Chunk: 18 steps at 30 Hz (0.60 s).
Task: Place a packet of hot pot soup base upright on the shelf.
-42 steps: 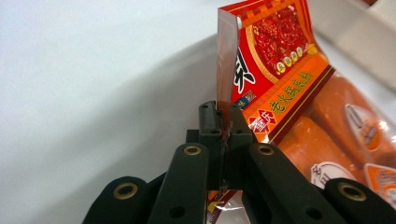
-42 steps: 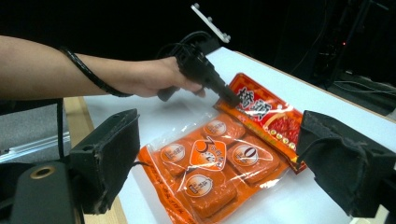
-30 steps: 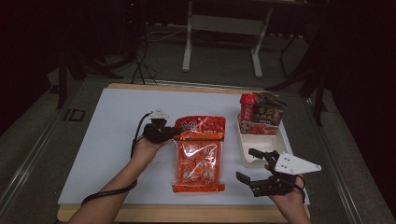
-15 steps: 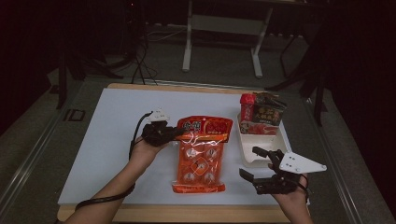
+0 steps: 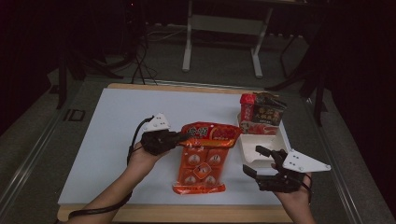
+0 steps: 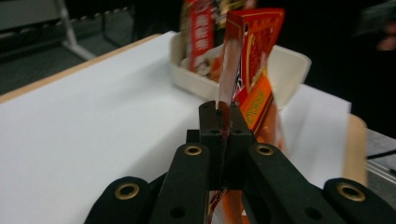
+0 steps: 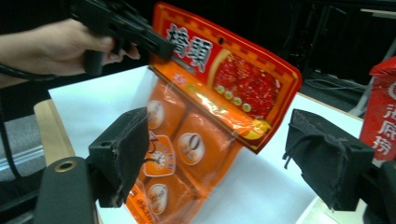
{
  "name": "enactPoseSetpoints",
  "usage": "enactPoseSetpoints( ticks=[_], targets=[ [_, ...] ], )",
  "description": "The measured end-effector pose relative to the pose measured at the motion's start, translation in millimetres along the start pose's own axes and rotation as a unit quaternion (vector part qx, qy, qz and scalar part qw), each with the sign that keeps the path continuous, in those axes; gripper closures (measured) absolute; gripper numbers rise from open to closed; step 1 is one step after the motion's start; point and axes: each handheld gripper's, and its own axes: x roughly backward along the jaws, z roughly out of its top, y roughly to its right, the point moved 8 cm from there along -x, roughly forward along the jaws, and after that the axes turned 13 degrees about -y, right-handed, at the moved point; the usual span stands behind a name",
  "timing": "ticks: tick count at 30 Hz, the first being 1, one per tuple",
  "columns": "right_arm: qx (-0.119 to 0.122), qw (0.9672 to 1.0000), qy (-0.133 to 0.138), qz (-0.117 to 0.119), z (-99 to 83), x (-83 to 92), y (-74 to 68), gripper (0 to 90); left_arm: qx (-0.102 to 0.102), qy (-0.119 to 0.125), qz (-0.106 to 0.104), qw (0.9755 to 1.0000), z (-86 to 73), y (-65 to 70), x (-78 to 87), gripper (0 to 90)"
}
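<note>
There are two grippers on the white table [image 5: 102, 140]. The left gripper [image 5: 180, 137] has its jaws pressed tight on the top corner of one orange bag [image 5: 201, 158], lifting that end while the bottom end rests on the table. Small packs show through the bag's clear front. The right gripper [image 5: 256, 161] has its jaws spread wide and holds nothing, just beside the bag. One white tray [image 5: 250, 147] sits near it, with two packs [image 5: 261, 114] standing in it.
</note>
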Motion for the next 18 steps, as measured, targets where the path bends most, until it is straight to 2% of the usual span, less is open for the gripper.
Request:
enactPoseSetpoints(
  ticks=[3,4,6,9,14,18],
  targets=[
    [-0.002,1.0000,-0.001,-0.006,0.0,1.5,1.6,22.1,-0.020,0.003,-0.005,0.9998,4.1,12.5,4.6,90.0],
    [-0.002,1.0000,-0.001,-0.006,0.0,1.5,1.6,22.1,-0.020,0.003,-0.005,0.9998,4.1,12.5,4.6,90.0],
    [-0.005,0.9999,-0.001,-0.013,-0.8,2.7,4.6,22.5,-0.032,0.007,-0.012,0.9994,7.9,22.9,8.6,90.0],
    [-0.007,0.9997,0.000,-0.021,-1.5,4.8,8.5,22.5,-0.040,0.019,-0.021,0.9988,12.6,33.2,14.1,90.0],
    [-0.017,0.9995,0.003,-0.025,-1.5,7.6,13.5,22.4,-0.067,0.040,-0.016,0.9968,22.1,49.4,22.7,90.0],
    [-0.016,0.9996,0.002,-0.025,-1.0,7.5,13.7,22.3,-0.084,0.047,-0.013,0.9952,27.9,55.4,28.0,90.0]
  ],
)
